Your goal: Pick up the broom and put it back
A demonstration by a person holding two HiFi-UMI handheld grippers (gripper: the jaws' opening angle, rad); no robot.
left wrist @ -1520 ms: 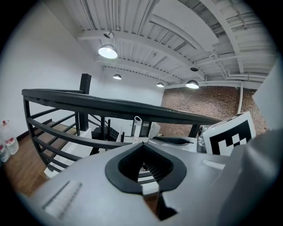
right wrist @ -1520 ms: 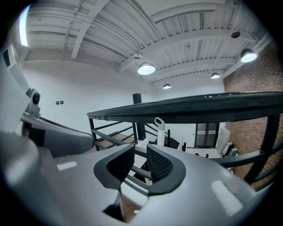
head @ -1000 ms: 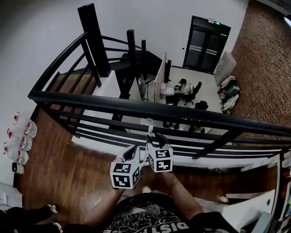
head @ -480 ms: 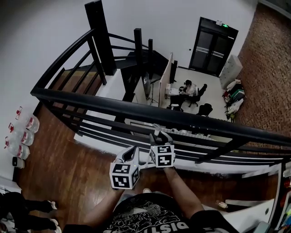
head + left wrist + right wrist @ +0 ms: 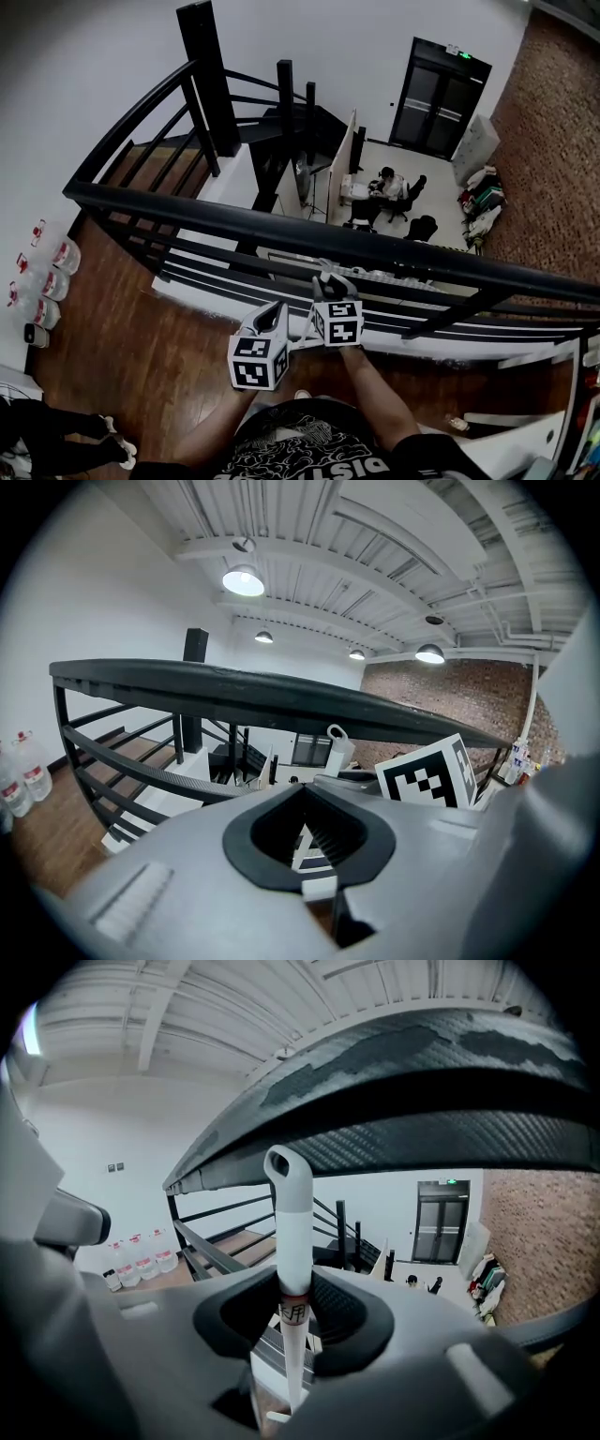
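Observation:
The broom's white handle (image 5: 289,1241) stands upright between the jaws of my right gripper (image 5: 295,1290), its looped top just under the black top rail (image 5: 422,1101). The jaws are closing, and their pads press on the handle. In the head view the right gripper (image 5: 330,279) is held up at the railing (image 5: 281,220), and a piece of the broom handle (image 5: 302,333) shows below it. The brush end is hidden. My left gripper (image 5: 275,311) hangs just left of it, shut, with nothing in it. The left gripper view shows the handle's top (image 5: 337,735) beside the right gripper's marker cube (image 5: 427,775).
I stand on a wooden mezzanine floor (image 5: 122,319) behind the black railing. Beyond it drops a lower floor with a person at a desk (image 5: 380,186) and a dark staircase (image 5: 272,122). Several water bottles (image 5: 42,281) line the left wall. A person's legs (image 5: 56,427) are at bottom left.
Both grippers have moved slightly toward the railing, the right one carrying the broom handle with it. The legs at the bottom left have shifted.

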